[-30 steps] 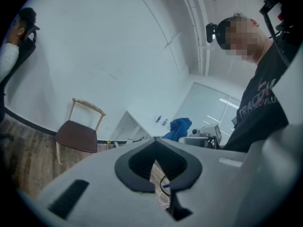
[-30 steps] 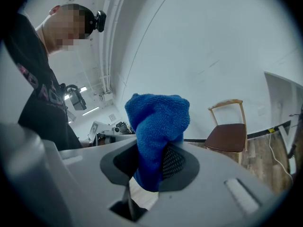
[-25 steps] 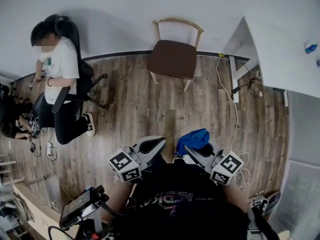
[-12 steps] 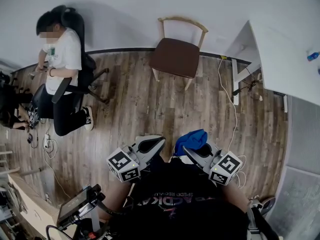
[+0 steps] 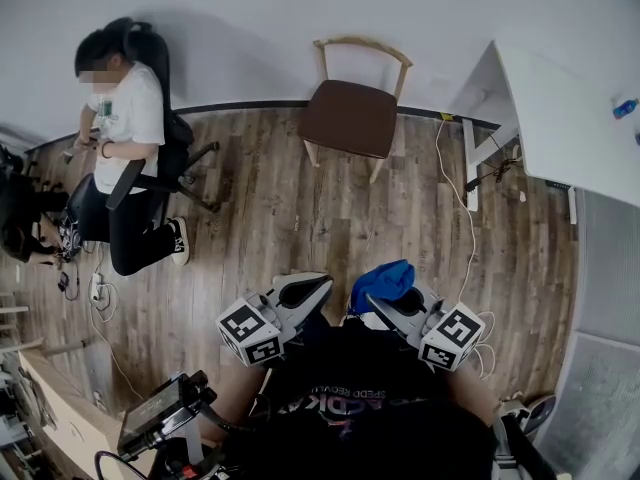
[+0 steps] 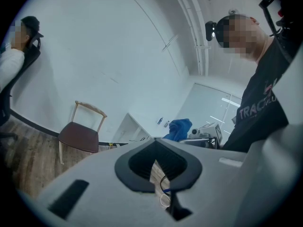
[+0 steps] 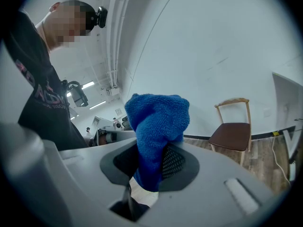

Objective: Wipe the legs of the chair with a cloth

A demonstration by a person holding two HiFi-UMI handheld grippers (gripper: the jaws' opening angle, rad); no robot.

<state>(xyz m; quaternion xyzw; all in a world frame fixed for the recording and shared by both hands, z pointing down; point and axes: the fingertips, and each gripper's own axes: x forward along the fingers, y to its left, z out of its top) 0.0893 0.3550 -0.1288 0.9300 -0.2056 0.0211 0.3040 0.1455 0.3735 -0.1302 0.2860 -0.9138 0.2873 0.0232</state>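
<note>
Cloth (image 7: 157,122): blue, fluffy, bunched in right gripper (image 7: 150,162)

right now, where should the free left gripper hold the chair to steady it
Probably the curved top rail of the wooden chair, reached from the front over the seat: it is a thin bar with open space beneath, and the wall stands close behind.

The chair (image 5: 348,118) hides its back legs under its seat, and the table (image 5: 570,118) runs past the right edge.
</note>
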